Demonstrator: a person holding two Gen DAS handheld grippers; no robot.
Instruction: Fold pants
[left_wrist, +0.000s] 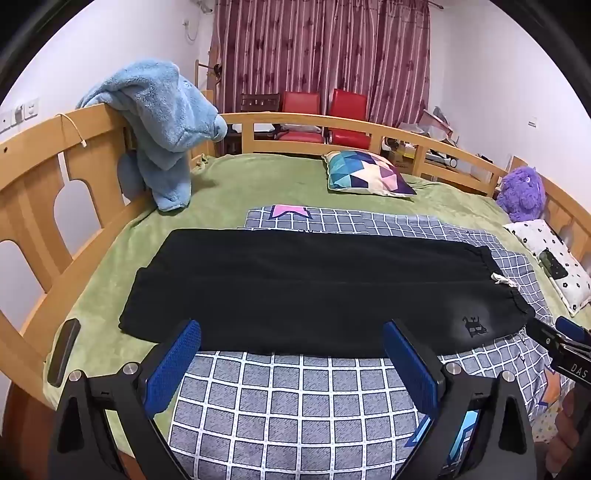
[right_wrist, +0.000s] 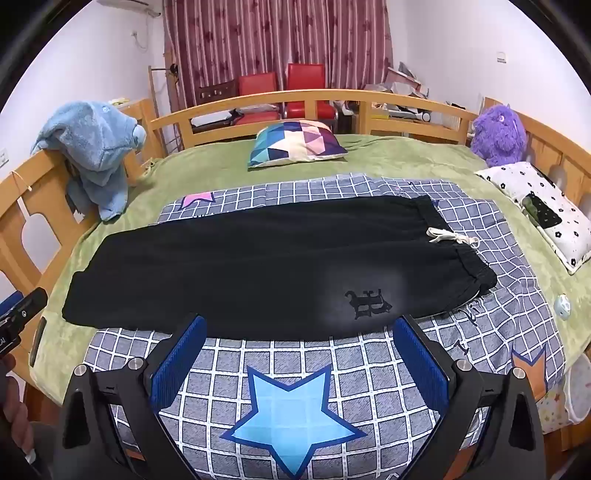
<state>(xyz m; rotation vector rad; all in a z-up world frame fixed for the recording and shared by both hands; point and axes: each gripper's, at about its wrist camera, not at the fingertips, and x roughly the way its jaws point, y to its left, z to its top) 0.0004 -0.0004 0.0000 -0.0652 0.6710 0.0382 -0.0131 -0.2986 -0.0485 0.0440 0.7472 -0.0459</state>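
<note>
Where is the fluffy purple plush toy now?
In both views the fluffy purple plush toy sits at the bed's far right, against the wooden bed rail, behind the white flowered pillow.

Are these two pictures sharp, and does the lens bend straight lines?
Left wrist view: sharp, evenly lit; fisheye bows the bed rail and darkens the corners; the pants show little detail. Right wrist view: same bowing of the quilt grid; a pale hazy patch lies on the pants near the logo.
</note>
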